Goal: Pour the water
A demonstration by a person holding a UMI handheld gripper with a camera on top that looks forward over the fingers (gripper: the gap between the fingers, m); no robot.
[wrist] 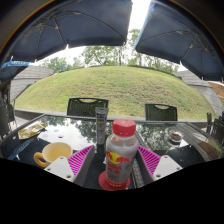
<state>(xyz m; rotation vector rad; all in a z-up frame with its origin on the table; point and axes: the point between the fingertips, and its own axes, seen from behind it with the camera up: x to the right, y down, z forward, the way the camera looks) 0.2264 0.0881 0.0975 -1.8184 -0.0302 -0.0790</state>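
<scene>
A clear plastic bottle [121, 155] with a red cap and a red-and-yellow label stands upright on a glass table [70, 130], on what looks like a red round disc [104, 181]. It stands between my gripper's [115, 152] two fingers. The pink pads [80, 158] sit out to either side of the bottle with a gap on each side, so the gripper is open around it. A yellow cup [53, 152] on a saucer stands on the table to the left of the left finger.
Two dark chairs [86, 106] stand at the table's far side. A small dark bowl [176, 135] sits on the table at the right. Beyond lie a grassy mound [120, 85], trees and parasols overhead.
</scene>
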